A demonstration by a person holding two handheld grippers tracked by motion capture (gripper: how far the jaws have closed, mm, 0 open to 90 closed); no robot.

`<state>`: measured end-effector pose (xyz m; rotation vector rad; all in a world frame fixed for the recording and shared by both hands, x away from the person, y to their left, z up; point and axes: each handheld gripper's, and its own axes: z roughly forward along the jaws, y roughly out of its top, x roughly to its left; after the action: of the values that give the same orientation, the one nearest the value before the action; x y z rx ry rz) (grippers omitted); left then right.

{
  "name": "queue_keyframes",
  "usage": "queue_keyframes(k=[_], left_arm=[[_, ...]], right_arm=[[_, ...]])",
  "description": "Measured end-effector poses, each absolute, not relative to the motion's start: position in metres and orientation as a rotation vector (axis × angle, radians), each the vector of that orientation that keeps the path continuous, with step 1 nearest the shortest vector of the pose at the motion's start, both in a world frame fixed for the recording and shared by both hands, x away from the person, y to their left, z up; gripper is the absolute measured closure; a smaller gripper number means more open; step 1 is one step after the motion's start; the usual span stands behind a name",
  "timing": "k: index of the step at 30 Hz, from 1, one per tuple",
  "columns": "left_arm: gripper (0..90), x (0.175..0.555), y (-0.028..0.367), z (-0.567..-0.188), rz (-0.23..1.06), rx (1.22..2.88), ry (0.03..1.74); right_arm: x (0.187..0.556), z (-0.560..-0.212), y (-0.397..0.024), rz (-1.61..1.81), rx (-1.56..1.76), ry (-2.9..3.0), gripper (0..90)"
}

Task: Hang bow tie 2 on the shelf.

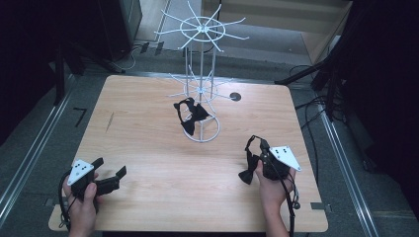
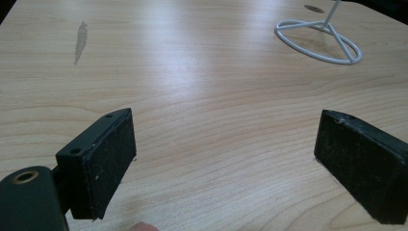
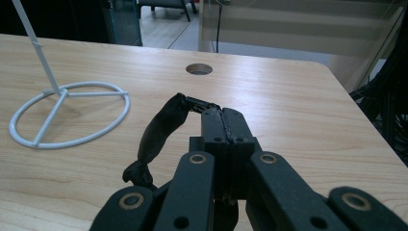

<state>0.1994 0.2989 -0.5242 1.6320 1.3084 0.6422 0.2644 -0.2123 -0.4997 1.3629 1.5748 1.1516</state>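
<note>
A white wire display rack (image 1: 201,74) stands at the middle back of the wooden table (image 1: 148,148). A black bow tie (image 1: 190,117) hangs from its lower arms, just above the base ring (image 1: 202,129). At the front right, my right gripper (image 1: 261,148) is shut on the strap of a second black bow tie (image 1: 248,173), whose bow dangles to the left of the hand. In the right gripper view the jaws (image 3: 223,120) pinch the strap (image 3: 159,132), which loops down to the left. My left gripper (image 1: 109,167) rests open at the front left, with nothing between its pads (image 2: 108,159).
A round cable hole (image 1: 235,96) sits in the table behind the rack on the right. The rack's base ring (image 2: 317,41) lies far ahead of the left gripper and to the left of the right one (image 3: 70,115). Cables and dark stands surround the table.
</note>
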Motion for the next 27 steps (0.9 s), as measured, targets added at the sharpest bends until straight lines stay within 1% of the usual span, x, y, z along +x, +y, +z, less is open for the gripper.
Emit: queue_keyframes(k=[27], left_arm=[[8.2, 0.199, 0.299, -0.524, 0.637, 1.632, 1.311]], right_arm=[[0.273, -0.468, -0.194, 1.236, 1.283, 1.56, 90.0]])
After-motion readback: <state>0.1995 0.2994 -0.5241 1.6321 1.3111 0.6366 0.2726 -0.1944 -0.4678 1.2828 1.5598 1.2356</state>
